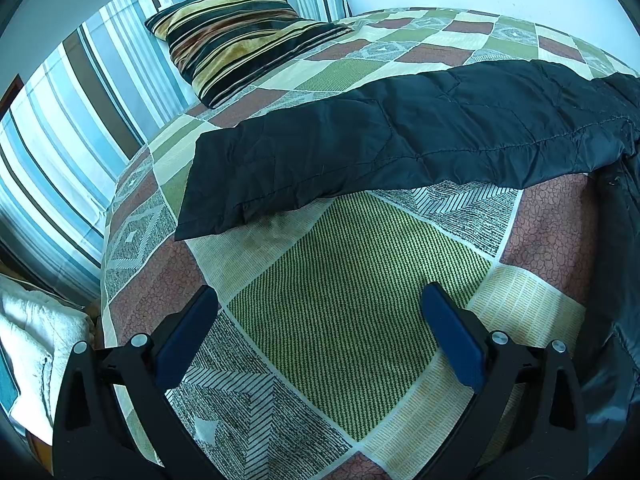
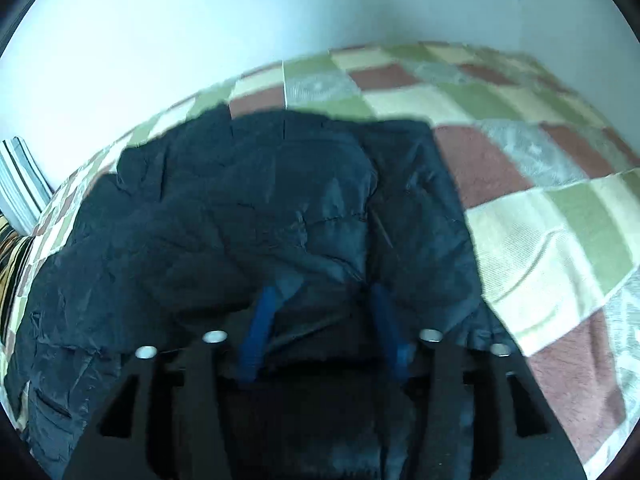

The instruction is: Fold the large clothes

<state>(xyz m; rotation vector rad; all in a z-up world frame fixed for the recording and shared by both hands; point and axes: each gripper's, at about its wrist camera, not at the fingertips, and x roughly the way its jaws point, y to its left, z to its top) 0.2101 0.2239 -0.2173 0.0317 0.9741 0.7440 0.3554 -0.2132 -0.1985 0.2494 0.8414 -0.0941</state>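
A dark quilted jacket (image 1: 400, 136) lies spread across a bed covered with a patchwork bedspread (image 1: 352, 300) of green, cream, reddish and grey squares. One sleeve of the jacket stretches out flat over the bedspread, its cuff end pointing toward the striped curtain (image 1: 72, 128) at the bed's side, while the bulk of the garment sits off to the other side.

The left gripper (image 1: 320, 308) hangs above a green square of the bedspread, near the sleeve but apart from it. Its blue-padded fingers (image 1: 188, 336) are spread wide with nothing between them.

The right gripper (image 2: 324, 292) is down in the body of the jacket (image 2: 224, 216). Its blue fingers (image 2: 260, 328) stand partly apart with rumpled dark fabric bunched up between and around them; this view is blurred, and I cannot tell whether the fingers actually pinch the cloth.

A striped cushion (image 1: 236, 36) in black, gold and brown rests at the head of the bed beyond the sleeve, leaning toward the curtain. A white folded cloth (image 1: 32, 344) sits beside the bed, low by the curtain. A pale wall (image 2: 200, 40) runs along the far edge of the bed.
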